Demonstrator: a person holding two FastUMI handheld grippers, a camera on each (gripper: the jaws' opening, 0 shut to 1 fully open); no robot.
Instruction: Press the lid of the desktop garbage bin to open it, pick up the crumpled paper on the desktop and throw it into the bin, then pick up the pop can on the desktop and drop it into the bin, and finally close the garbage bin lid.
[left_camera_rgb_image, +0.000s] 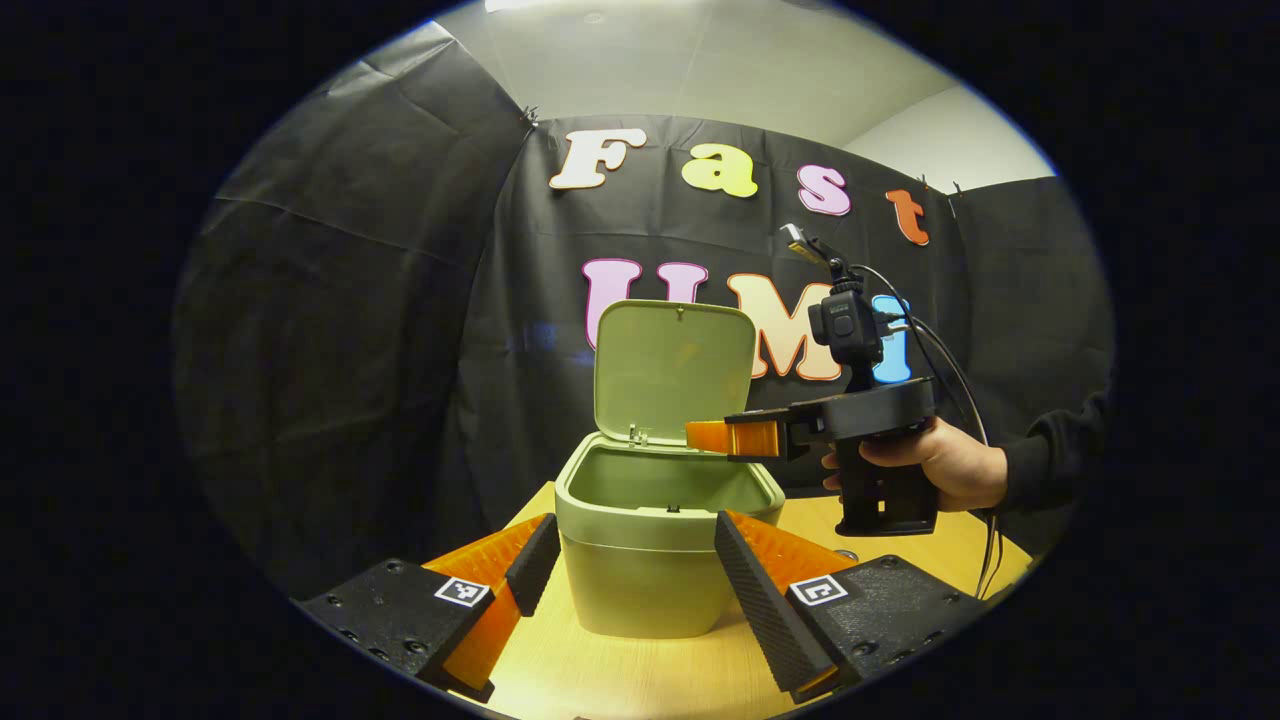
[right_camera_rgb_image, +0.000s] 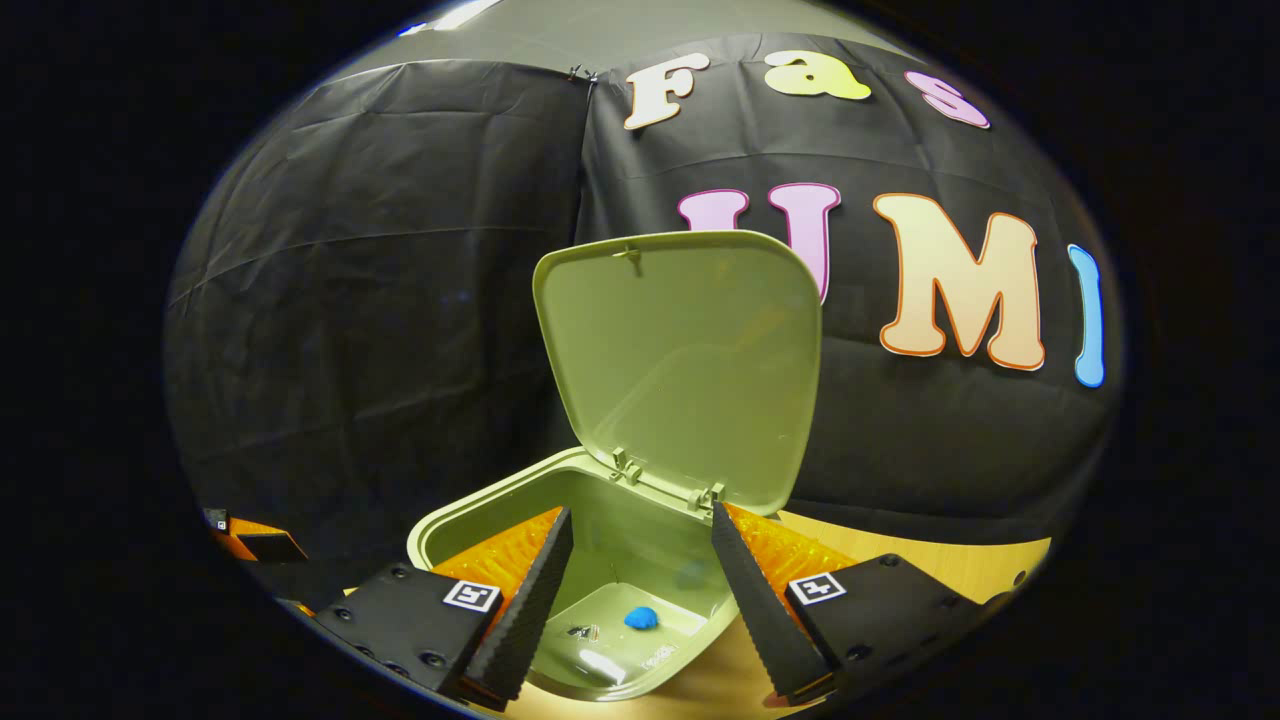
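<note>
A pale green bin (left_camera_rgb_image: 640, 580) stands on the wooden table (left_camera_rgb_image: 620, 670) with its lid (left_camera_rgb_image: 672, 365) raised upright at the back. My left gripper (left_camera_rgb_image: 635, 522) is open just in front of the bin, one finger to each side of it, not touching. A hand holds my right gripper (left_camera_rgb_image: 722, 437) above the bin's right rim, pointing left. In the right gripper view, my right gripper (right_camera_rgb_image: 640, 515) is open with nothing between its fingers, looking down into the bin (right_camera_rgb_image: 470, 510). A small blue lump (right_camera_rgb_image: 641, 618) lies on the bin's floor.
A person's hand (left_camera_rgb_image: 935, 462) and dark sleeve reach in from the right. Black cloth walls close in the back and left. Bare wooden table (right_camera_rgb_image: 900, 545) shows to the right of the bin. A corner of my left gripper (right_camera_rgb_image: 250, 540) shows at the far left of the right gripper view.
</note>
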